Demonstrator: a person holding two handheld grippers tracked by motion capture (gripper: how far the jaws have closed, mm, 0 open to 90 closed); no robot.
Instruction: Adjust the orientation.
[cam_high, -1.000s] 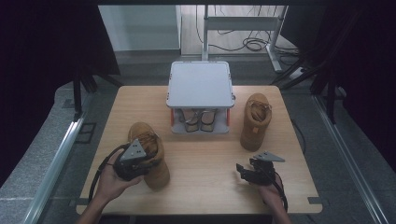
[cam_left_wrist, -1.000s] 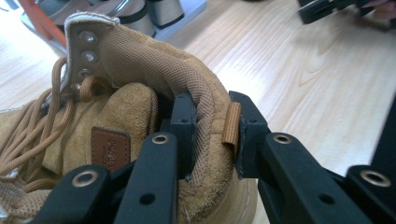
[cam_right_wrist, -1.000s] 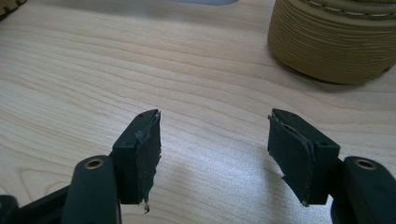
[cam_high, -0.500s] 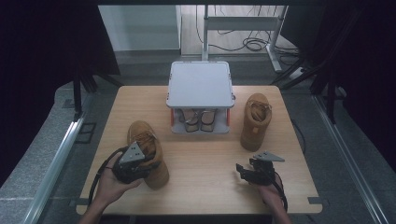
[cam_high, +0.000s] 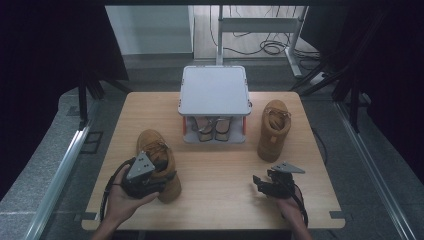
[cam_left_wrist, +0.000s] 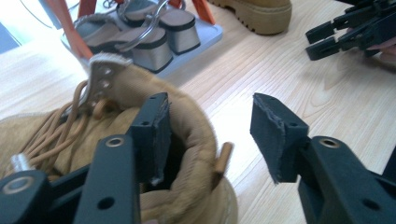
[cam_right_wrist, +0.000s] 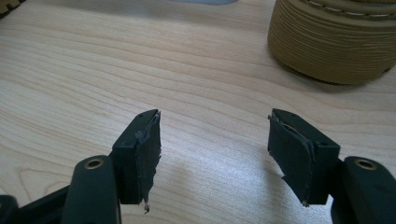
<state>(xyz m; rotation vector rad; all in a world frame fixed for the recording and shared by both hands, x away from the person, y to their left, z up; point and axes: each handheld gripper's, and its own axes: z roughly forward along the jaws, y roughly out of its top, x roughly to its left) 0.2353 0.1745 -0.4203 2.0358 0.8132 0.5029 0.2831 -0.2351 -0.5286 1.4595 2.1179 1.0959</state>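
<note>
A tan lace-up boot (cam_high: 156, 150) stands on the wooden table (cam_high: 220, 170) at front left. My left gripper (cam_high: 159, 181) is at its collar (cam_left_wrist: 196, 135). One jaw sits inside the boot's opening and the other outside, clear of the leather. These jaws have just been opening, and the collar stands loose between them. The matching boot (cam_high: 273, 129) stands at right, beside the rack. Near the front right edge my right gripper (cam_high: 261, 184) hovers open over bare wood, with nothing between its jaws (cam_right_wrist: 215, 126). The second boot's ribbed sole (cam_right_wrist: 334, 42) lies just ahead of it.
A small grey shoe rack (cam_high: 215, 90) stands at the table's back middle, with a pair of heeled shoes (cam_high: 212, 127) on its lower shelf. Bare wood stretches between the two boots. Metal rails run along both sides of the table.
My left gripper's jaws have spread apart at the boot's collar, and that hand has shifted slightly. The boot stays on the table. My right gripper has not moved.
</note>
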